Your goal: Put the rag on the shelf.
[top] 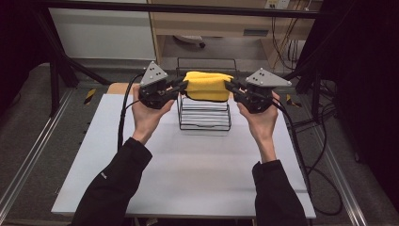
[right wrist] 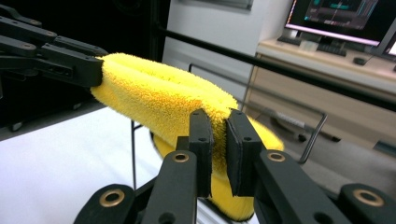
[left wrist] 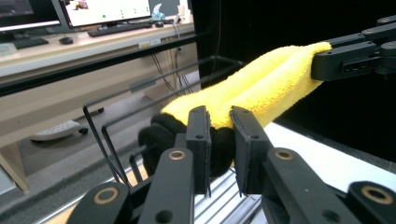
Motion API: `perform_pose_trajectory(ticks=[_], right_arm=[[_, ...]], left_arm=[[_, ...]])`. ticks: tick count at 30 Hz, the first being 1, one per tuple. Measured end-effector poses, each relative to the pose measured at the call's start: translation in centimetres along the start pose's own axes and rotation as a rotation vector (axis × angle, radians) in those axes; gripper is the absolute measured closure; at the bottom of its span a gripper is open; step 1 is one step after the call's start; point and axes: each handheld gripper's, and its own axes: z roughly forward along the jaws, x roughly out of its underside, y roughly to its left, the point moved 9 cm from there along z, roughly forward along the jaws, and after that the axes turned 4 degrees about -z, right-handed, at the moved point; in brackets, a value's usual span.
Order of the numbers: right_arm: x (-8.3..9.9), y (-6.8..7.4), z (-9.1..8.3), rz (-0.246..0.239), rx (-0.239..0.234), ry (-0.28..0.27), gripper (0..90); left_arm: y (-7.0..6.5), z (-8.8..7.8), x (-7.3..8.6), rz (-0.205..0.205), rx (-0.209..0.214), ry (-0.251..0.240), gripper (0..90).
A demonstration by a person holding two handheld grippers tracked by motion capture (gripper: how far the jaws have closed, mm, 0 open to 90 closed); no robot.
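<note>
Reaching in from the near edge of the white counter (top: 188,179): two dark-sleeved forearms, one tool in each hand. Left tool (top: 181,86) nearly closed, pinching the left end of a folded yellow towel (top: 207,85); jaws close together on the fabric in the left gripper view (left wrist: 219,135), something black and rounded just behind them. Right tool (top: 231,88) likewise clamped on the towel's right end, jaws narrow around the pile in the right gripper view (right wrist: 218,140). Towel stretched between the two tools, held over a black wire rack (top: 204,120) standing near the far edge, at its middle. Whether touching the rack: cannot tell. Beyond, a desk with monitors (left wrist: 93,11).
</note>
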Motion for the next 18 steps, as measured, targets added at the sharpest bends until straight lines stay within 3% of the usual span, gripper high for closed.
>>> perform_pose_trajectory(ticks=[9, 18], right_arm=[[2.0, 0.5, -0.2, 0.023, -0.035, 0.043, 80.2], [3.9, 1.0, -0.2, 0.035, -0.072, 0.099, 75.4]], left_arm=[[-0.3, 0.2, 1.8, -0.002, 0.009, 0.049, 74.3], [-0.2, 0.5, 3.8, -0.027, 0.013, 0.101, 65.3]])
